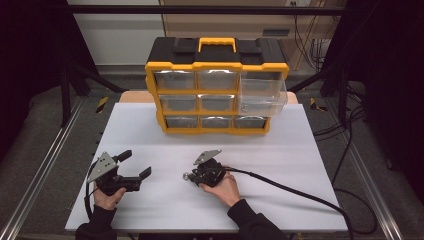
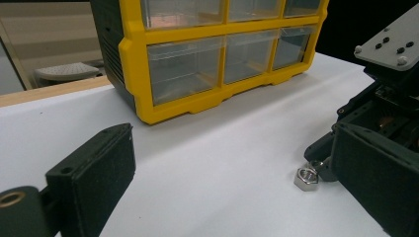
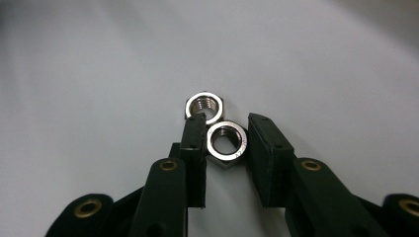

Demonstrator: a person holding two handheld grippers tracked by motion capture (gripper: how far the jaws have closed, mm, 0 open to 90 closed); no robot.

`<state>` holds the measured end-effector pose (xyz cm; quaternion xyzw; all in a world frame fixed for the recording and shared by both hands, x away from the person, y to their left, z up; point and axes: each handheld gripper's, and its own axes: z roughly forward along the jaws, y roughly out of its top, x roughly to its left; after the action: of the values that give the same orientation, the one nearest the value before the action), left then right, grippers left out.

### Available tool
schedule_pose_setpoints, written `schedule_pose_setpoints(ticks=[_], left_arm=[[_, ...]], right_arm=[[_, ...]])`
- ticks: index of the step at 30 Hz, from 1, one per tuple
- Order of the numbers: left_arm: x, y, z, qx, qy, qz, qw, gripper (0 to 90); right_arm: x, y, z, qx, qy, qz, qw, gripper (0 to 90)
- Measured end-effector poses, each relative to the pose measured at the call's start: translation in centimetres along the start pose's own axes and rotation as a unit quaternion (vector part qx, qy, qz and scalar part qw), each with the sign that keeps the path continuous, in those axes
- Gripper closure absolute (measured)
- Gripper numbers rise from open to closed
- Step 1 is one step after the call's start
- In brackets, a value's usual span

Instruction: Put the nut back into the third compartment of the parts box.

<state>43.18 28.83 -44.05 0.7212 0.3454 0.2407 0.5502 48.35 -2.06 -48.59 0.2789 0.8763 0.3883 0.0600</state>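
Two steel hex nuts lie on the white table (image 1: pixel 160 200) in front of the person. In the right gripper view, the nearer hex nut (image 3: pixel 226 142) sits pinched between the two black pads of my right gripper (image 3: pixel 225 133), which is shut on it. The second nut (image 3: pixel 205 106) lies just beyond the left fingertip, touching it. From above, my right gripper (image 1: pixel 192 176) points left, low over the table. My left gripper (image 1: pixel 135 164) rests at the left with its jaws spread wide and nothing between them. In its own view one finger (image 2: pixel 94 180) shows, and a nut (image 2: pixel 306 177) lies by the right gripper's tips.
A yellow and black drawer organizer (image 1: pixel 217 65) stands at the back of the table. Its top right clear drawer (image 1: pixel 262 95) is pulled out. A black cable (image 1: pixel 290 187) trails from the right gripper to the right edge.
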Motion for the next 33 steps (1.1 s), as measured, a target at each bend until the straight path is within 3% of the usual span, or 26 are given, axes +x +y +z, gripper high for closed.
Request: schedule_pose_setpoints(ticks=[14, 25, 33], left_arm=[[0.0, 0.0, 0.0, -0.001, 0.0, 0.0, 1.0, 3.5], [0.0, 0.0, 0.0, -0.002, 0.0, 0.0, 1.0, 3.6], [0.0, 0.0, 0.0, -0.001, 0.001, 0.001, 1.0, 3.6]], right_arm=[[0.1, 0.7, -1.6, -0.015, 0.014, -0.004, 0.9998, 70.2], [0.5, 2.1, -5.4, -0.053, 0.015, -0.019, 0.9983, 70.2], [0.4, 3.3, -8.6, -0.079, 0.003, -0.026, 0.9966, 70.2]])
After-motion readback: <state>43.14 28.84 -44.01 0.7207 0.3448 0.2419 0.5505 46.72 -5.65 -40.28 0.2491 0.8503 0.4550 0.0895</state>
